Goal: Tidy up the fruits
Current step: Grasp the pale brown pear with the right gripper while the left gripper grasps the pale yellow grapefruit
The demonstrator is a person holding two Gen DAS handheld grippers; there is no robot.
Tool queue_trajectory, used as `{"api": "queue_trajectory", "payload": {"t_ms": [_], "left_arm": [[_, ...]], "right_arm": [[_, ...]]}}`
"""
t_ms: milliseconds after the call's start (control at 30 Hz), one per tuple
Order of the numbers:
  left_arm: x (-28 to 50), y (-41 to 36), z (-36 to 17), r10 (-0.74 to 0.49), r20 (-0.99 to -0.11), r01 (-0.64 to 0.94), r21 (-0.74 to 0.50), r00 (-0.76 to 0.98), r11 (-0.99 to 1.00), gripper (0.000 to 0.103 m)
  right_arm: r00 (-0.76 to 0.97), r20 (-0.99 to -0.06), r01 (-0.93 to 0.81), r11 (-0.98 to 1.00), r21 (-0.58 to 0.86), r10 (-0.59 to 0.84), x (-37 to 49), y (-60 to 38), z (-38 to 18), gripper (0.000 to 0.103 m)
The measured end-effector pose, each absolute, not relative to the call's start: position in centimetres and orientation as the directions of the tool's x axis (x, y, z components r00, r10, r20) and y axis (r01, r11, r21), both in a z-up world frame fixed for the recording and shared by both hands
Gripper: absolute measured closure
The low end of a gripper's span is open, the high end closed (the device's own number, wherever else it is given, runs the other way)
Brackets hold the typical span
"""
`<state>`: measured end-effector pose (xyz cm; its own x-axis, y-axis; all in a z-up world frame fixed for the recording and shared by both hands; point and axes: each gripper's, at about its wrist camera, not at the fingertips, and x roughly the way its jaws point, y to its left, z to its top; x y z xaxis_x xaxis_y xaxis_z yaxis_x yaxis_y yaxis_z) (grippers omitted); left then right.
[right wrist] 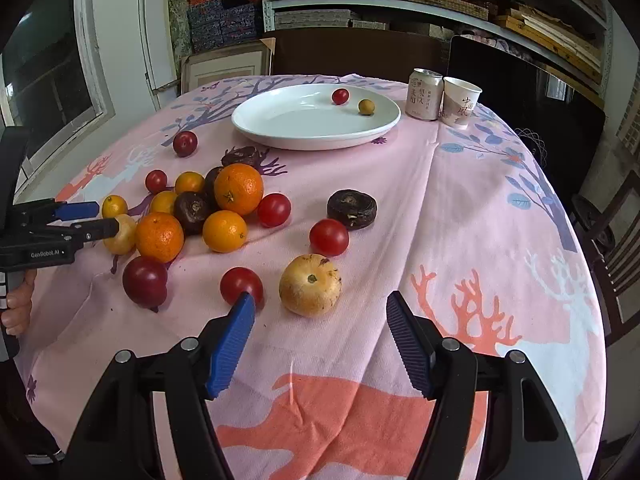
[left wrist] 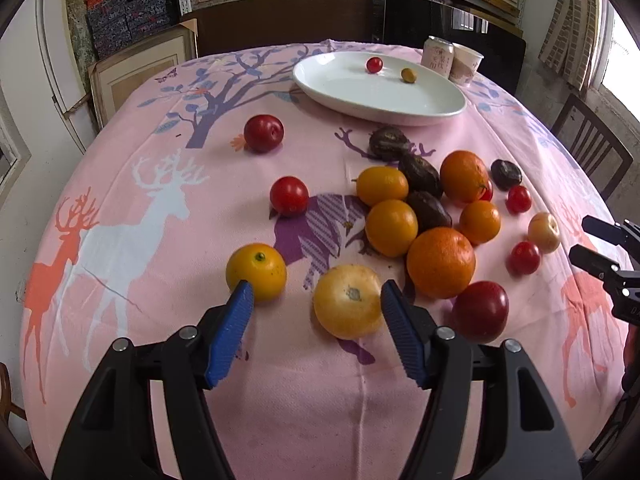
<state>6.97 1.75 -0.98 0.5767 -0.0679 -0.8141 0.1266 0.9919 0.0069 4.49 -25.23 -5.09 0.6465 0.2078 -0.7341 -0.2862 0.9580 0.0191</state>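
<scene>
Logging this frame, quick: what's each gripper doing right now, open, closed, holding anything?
Left gripper: open, holding nothing; a yellow fruit lies between its fingers.
Right gripper: open, holding nothing; a pale yellow fruit sits just ahead of it.

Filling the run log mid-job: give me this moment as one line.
left gripper: open, pale yellow fruit ahead | right gripper: open, empty | white plate: cherry tomato, small yellow fruit | remaining fruit on tablecloth

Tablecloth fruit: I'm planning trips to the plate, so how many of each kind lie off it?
Red tomatoes: 4
Dark red plums: 2
Orange and yellow citrus: 6
Dark brown fruits: 4
Pale yellow fruits: 2
Total: 18
</scene>
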Motion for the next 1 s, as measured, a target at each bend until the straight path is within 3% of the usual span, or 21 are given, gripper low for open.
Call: {"api": "queue_trajectory", "payload": {"t_ms": [233, 367, 400, 667, 733, 767, 1000], "left_arm": [[8.0, 0.4, -2.4, -0.123, -0.833, 0.163, -0.04, 0.54, 0.986, 0.037], [8.6, -0.1, -3.2, -0.186, -0.833, 0.188, -0.101, 0.52, 0.977, 0.054], [8.7, -0.3, -3.2, -0.207, -0.83, 0.202, -0.116, 0.518, 0.972, 0.065], [9.2, -0.8, -3.2, -0.218, -0.827, 0.216, -0.12, 0.518, 0.969, 0.066], [9.2, -0.8, -3.1, -0.219, -0.826, 0.213, -0.122, 0.519, 0.969, 0.066], [9.2, -0.8, -3.1, -0.218, -0.826, 0.213, -0.122, 0.519, 0.969, 0.066], [8.7, -0.6, -2.6, -0.184, -0.829, 0.195, -0.092, 0.528, 0.976, 0.067]], "right_arm": [[0.631, -0.749, -0.291, 0.957, 0.01, 0.2, 4.6, -24.4, -5.8, 0.033], [0.621, -0.76, -0.291, 0.957, 0.004, 0.193, 5.1, -24.3, -6.3, 0.033], [0.617, -0.764, -0.291, 0.957, 0.002, 0.189, 5.3, -24.2, -6.4, 0.033], [0.605, -0.779, -0.276, 0.961, -0.009, 0.166, 8.6, -23.7, -7.4, 0.034], [0.573, -0.798, -0.28, 0.96, 0.024, 0.187, 9.5, -23.8, -8.0, 0.05], [0.55, -0.802, -0.299, 0.951, 0.074, 0.235, 9.7, -23.8, -8.2, 0.063], [0.6, -0.754, -0.3, 0.949, 0.097, 0.267, 8.0, -24.2, -7.0, 0.065]]}}
